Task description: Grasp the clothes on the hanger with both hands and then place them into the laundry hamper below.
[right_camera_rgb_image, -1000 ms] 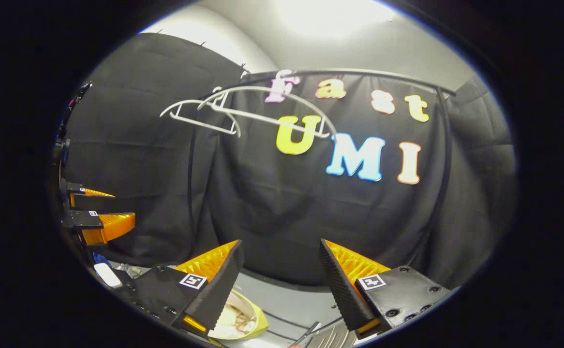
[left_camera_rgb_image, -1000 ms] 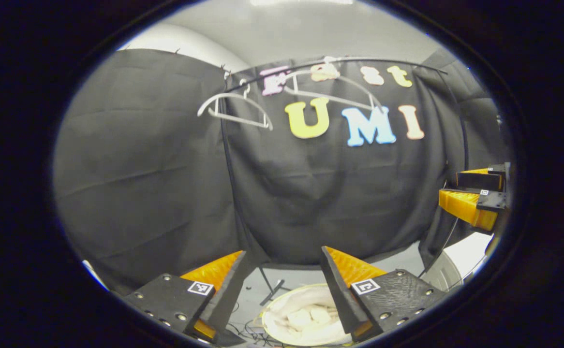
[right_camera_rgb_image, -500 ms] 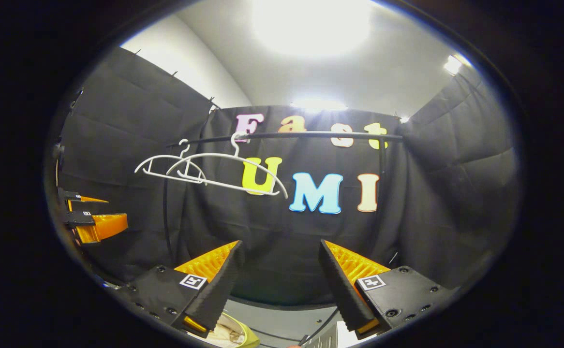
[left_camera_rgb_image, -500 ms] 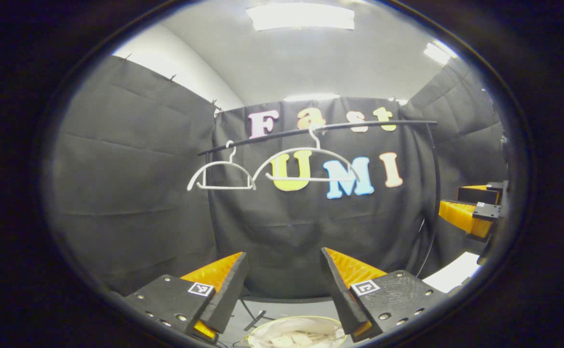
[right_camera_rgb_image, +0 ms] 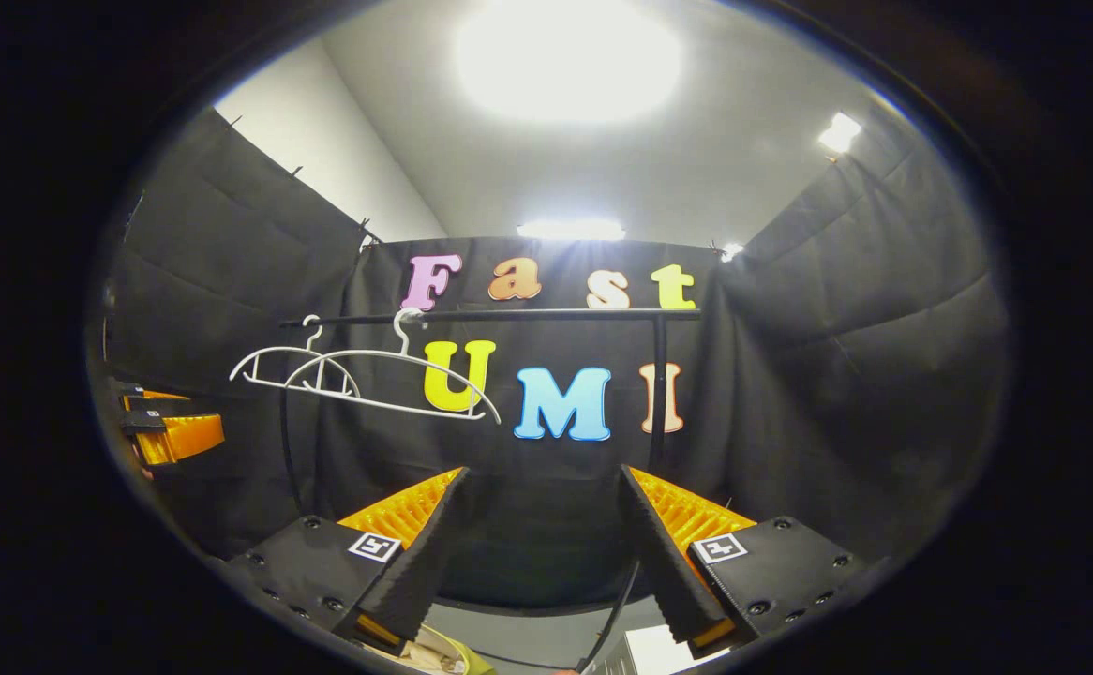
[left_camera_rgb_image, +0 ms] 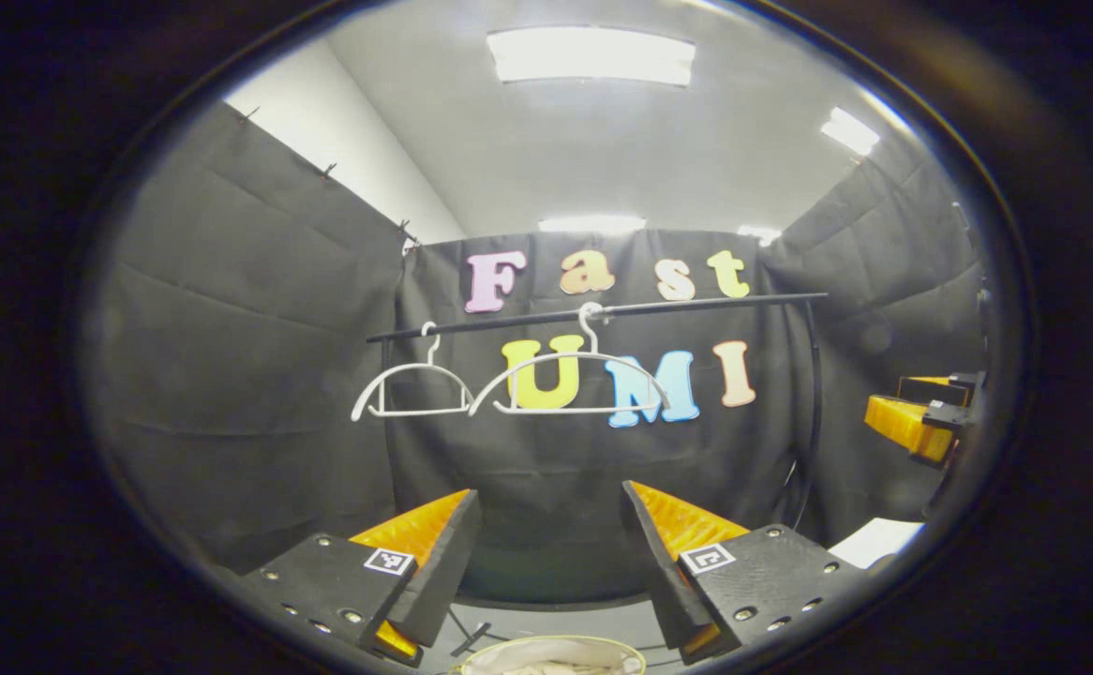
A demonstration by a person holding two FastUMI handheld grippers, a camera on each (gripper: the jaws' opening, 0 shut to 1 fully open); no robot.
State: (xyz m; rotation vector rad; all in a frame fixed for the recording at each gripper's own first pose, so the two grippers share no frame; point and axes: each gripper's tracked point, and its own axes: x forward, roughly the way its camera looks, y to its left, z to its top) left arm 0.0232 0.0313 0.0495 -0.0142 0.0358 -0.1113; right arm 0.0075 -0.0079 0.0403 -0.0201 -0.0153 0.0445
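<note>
Black cloth walls close the booth on three sides under a pale ceiling with bright light panels.

Nearest in the left gripper view, the left gripper (left_camera_rgb_image: 551, 544) stands with its fingers spread wide apart and nothing between them. Just below that gap, at the very bottom edge, the rim of the laundry hamper (left_camera_rgb_image: 551, 645) peeks in, round and pale, with a bit of light cloth inside; the clothes themselves are too cut off to make out clearly. The hamper sits under and slightly beyond the fingertips, not touching them. Off at the right edge of this view the right gripper (left_camera_rgb_image: 917, 412) shows, well apart, its state unclear from there.

In the right gripper view, the right gripper (right_camera_rgb_image: 542, 544) is likewise wide open and empty. A yellow-green sliver of the hamper's rim (right_camera_rgb_image: 457, 661) shows low and left of its gap. The left gripper appears small at the far left edge (right_camera_rgb_image: 167, 422).

Farther back, a black rail (left_camera_rgb_image: 603, 312) runs left to right across the rear wall, carried on a black upright at its right end. Two white hangers hang from it by their hooks, both bare: the nearer hanger (left_camera_rgb_image: 570, 380) and the left hanger (left_camera_rgb_image: 411, 392). Their long bars lie roughly along the rail, level, well above and beyond both open grippers.
</note>
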